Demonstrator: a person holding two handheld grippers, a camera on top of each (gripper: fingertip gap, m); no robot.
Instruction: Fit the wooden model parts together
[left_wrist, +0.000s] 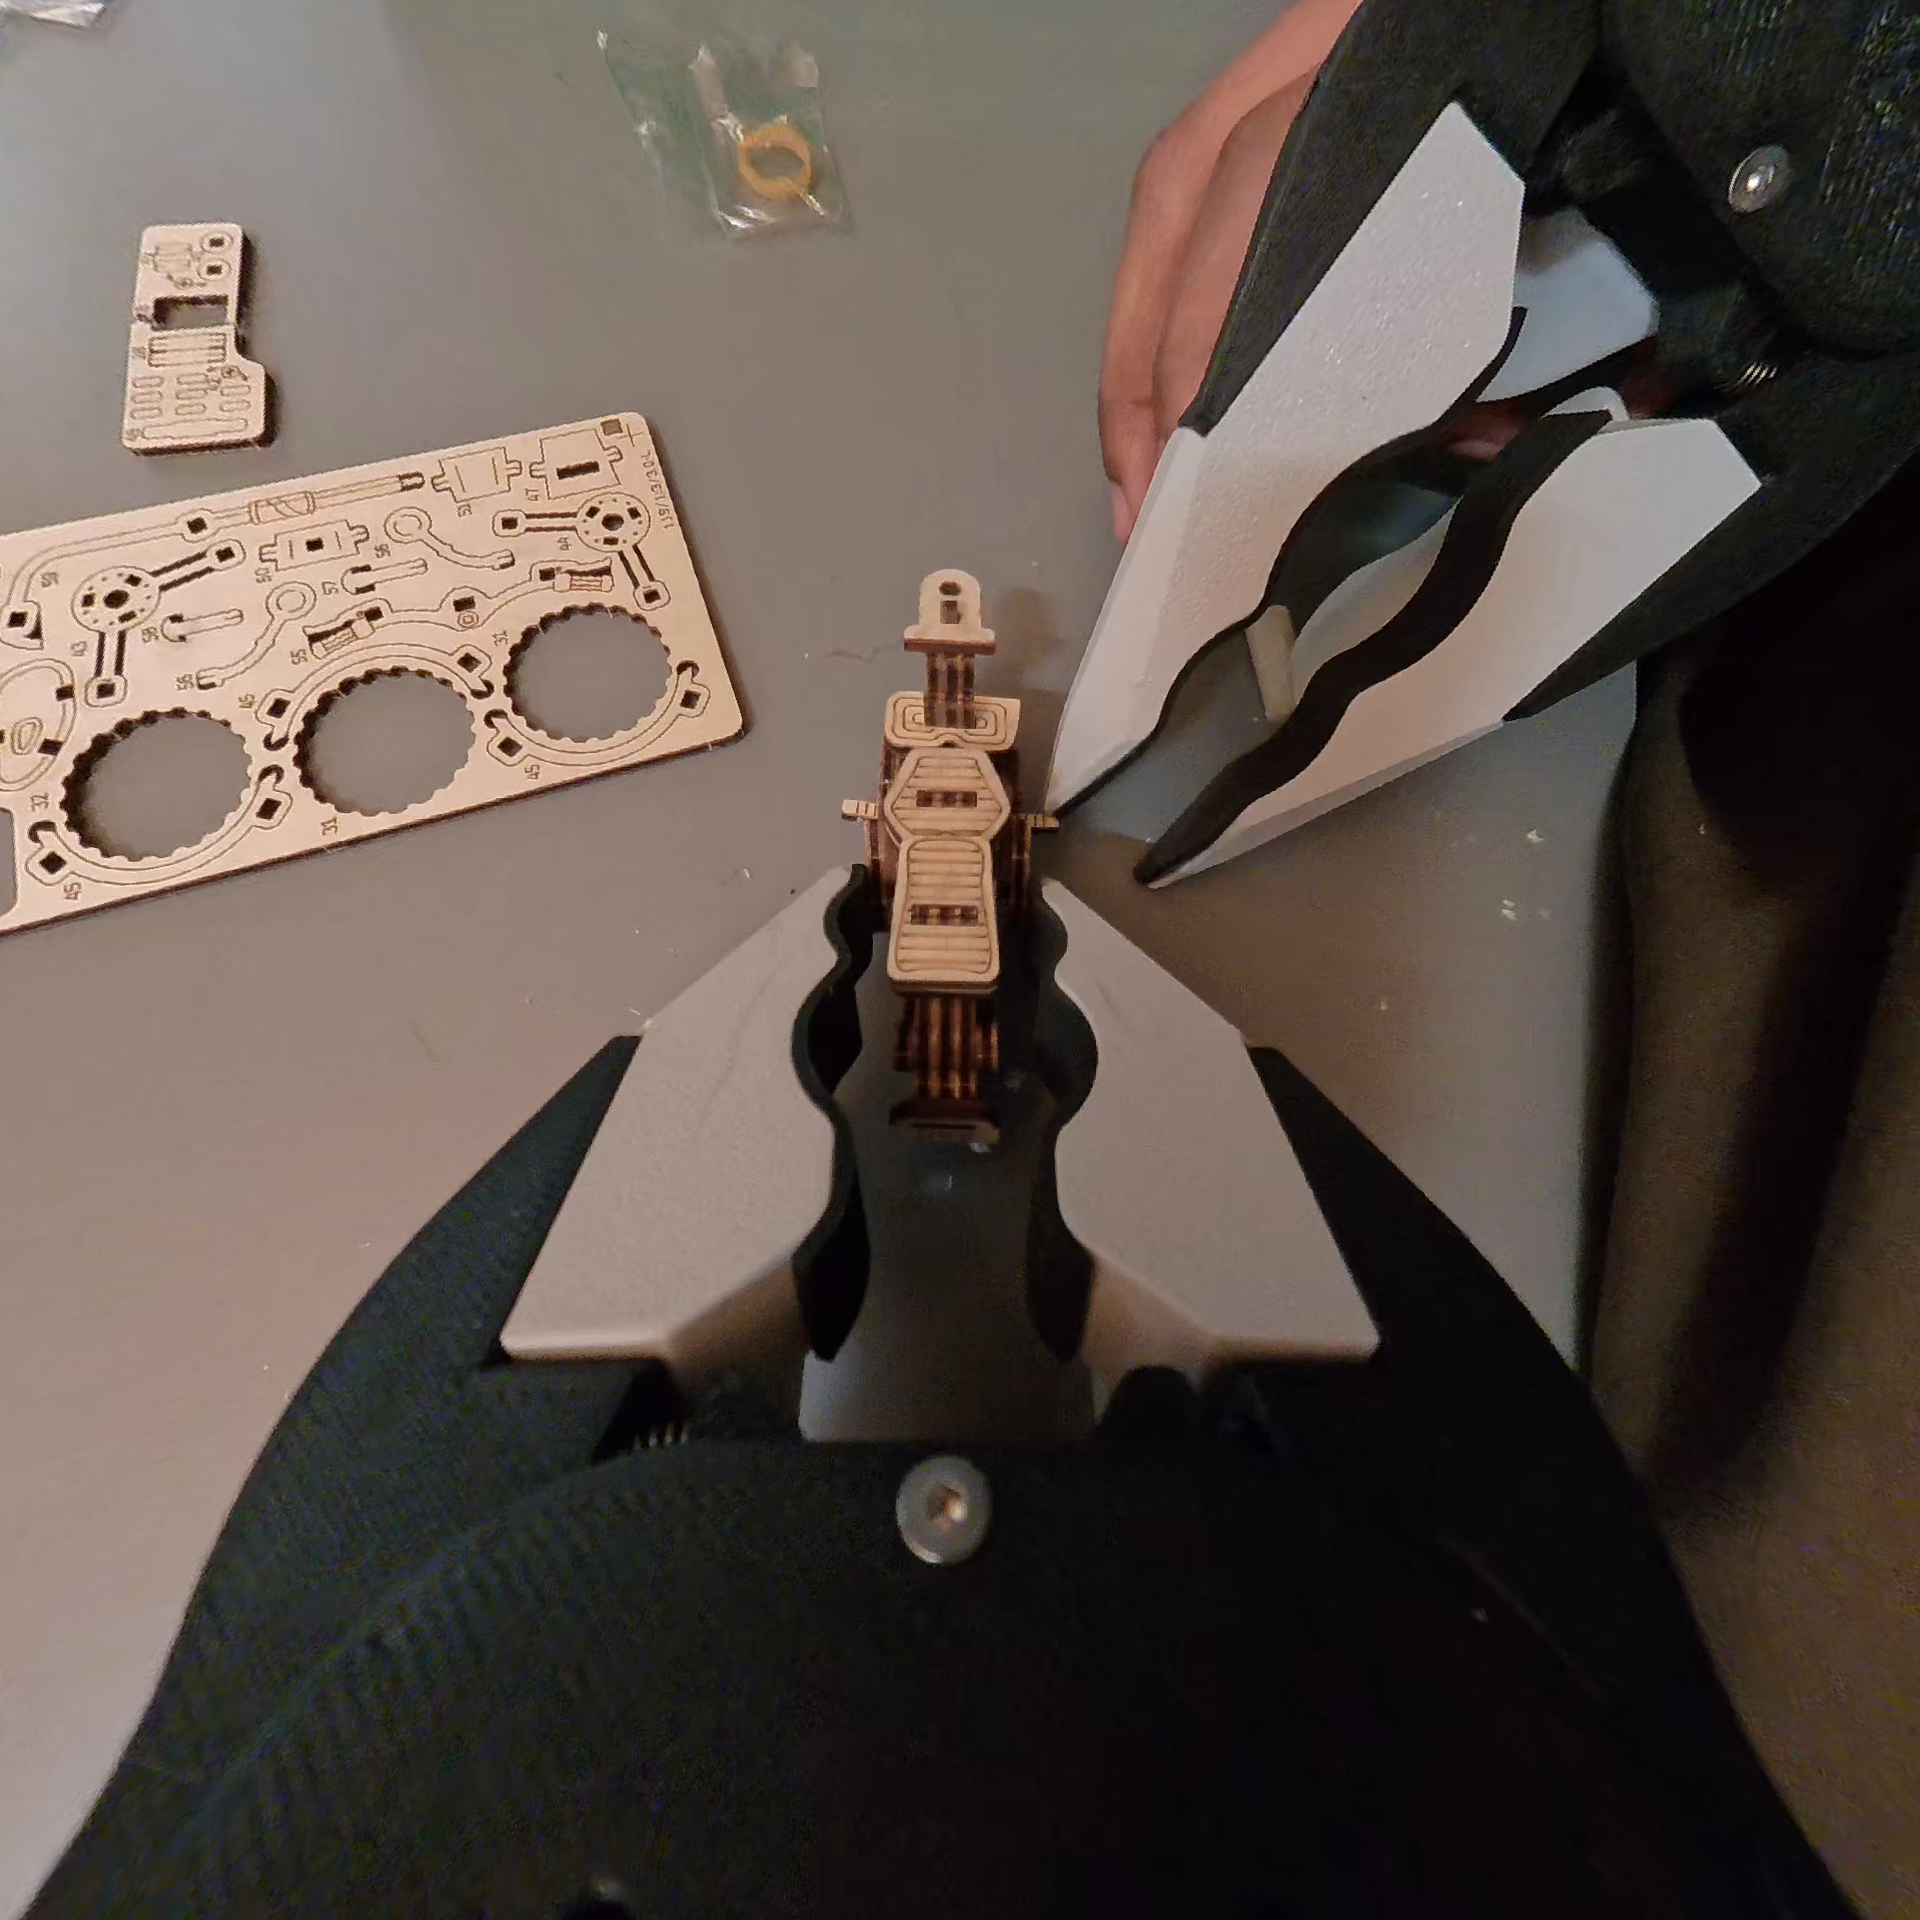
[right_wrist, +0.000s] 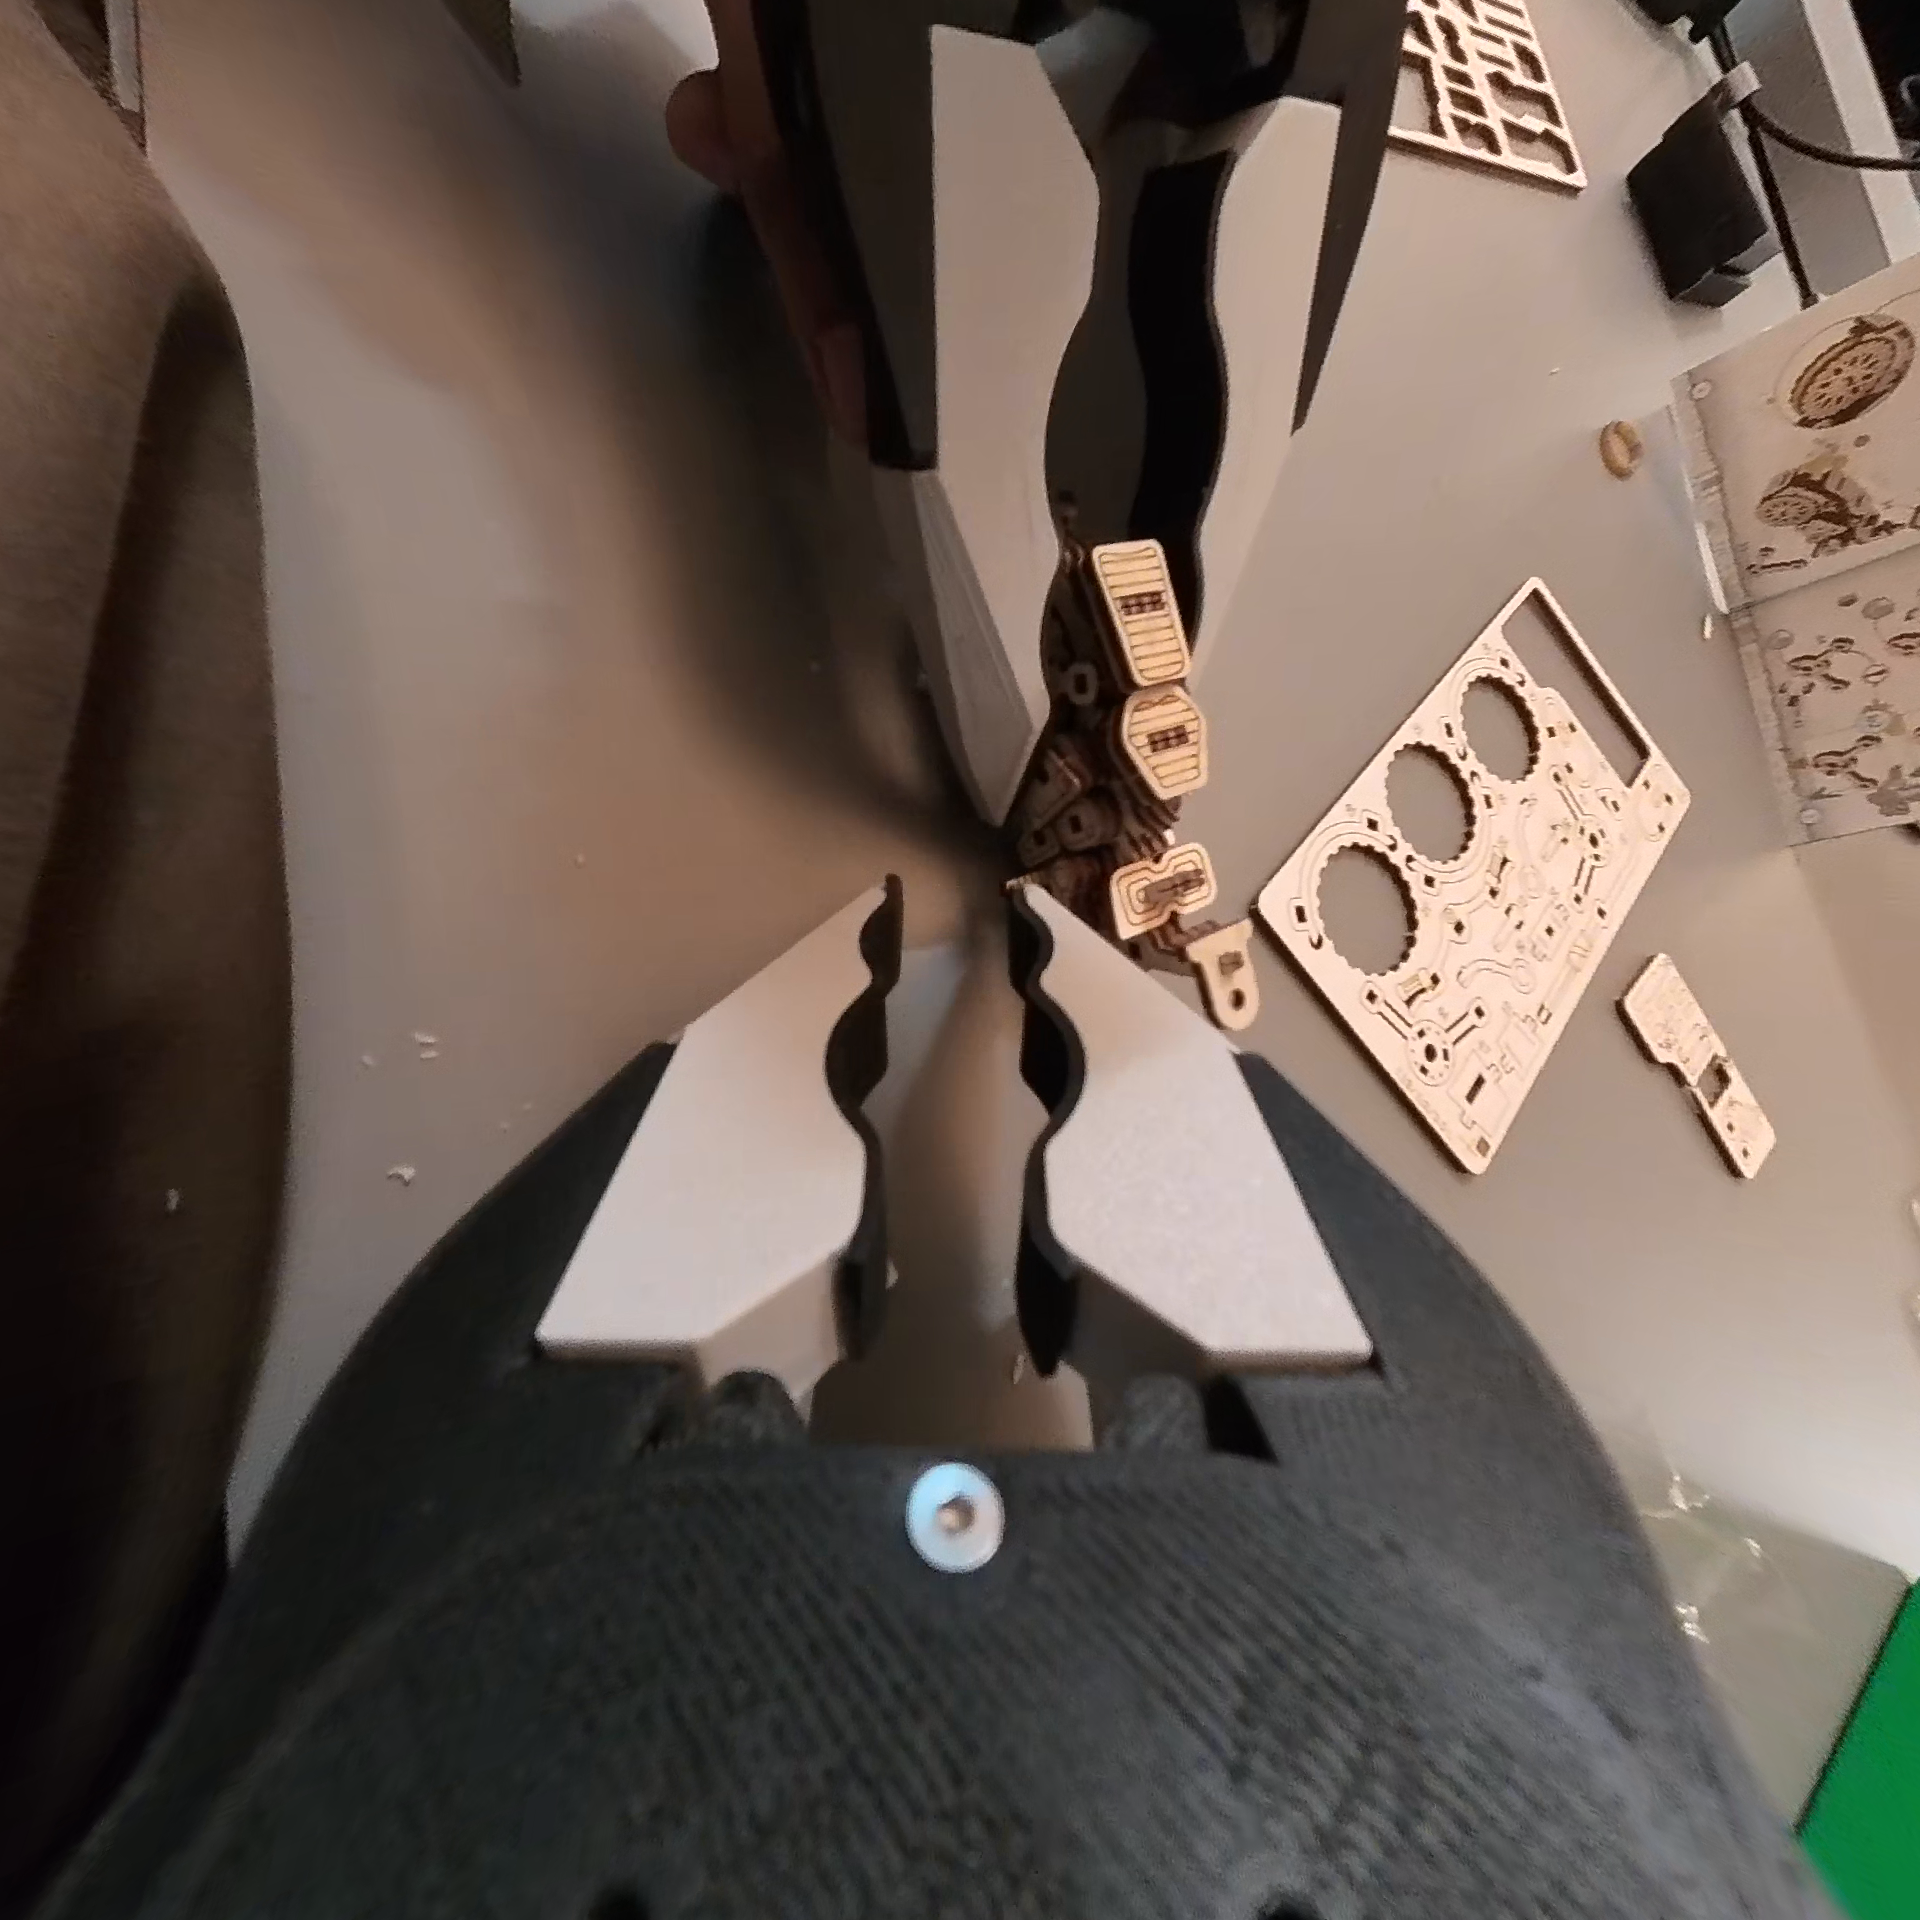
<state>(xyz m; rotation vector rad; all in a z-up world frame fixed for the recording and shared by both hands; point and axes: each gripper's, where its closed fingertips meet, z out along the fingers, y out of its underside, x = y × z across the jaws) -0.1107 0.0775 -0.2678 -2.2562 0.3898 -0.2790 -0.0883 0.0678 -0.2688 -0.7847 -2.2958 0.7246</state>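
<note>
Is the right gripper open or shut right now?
Open. The right gripper shows a clear gap between its fingertips with nothing held; one tip sits beside the wooden model, which the left gripper clamps.

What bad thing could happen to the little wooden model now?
The left hand-held gripper pinches the wooden model by its thin layered sides; squeezing harder might crack them. The open right hand-held gripper sits right beside a small side peg and could snap it.
</note>
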